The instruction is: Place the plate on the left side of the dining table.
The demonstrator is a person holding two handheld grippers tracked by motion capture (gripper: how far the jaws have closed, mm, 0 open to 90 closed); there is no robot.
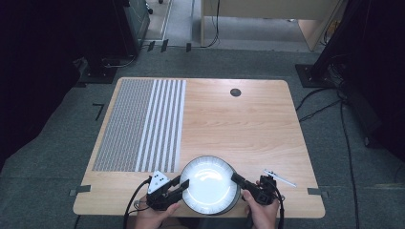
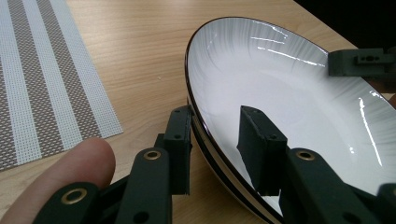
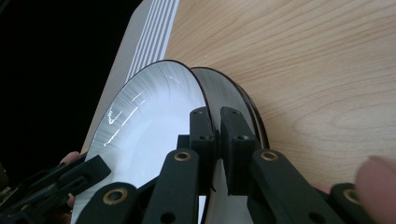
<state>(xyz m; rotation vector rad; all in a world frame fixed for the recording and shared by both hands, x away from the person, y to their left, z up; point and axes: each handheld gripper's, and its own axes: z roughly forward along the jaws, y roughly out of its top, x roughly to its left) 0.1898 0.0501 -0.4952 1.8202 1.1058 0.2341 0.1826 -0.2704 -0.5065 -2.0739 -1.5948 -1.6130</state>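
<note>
plates (image 1: 209, 183): two, stacked, white glazed with dark rim, lying between the tools at the near bench (image 1: 248, 124) edge. stiff, slick, breakable; best taken at opposite rims. left tool (image 1: 183, 183): jaws straddling the rim, contact unclear. right tool (image 1: 235, 177): clenched on upper plate's rim. striped mat (image 1: 141, 125): one, beyond the left tool.

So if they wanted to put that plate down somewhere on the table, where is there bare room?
The bare wood between the striped mat and the table's right edge, below the small dark grommet, is free. The mat itself carries nothing. It is crowded at the near edge, where both tongs grip the white plate and a small pen-like item lies.
</note>
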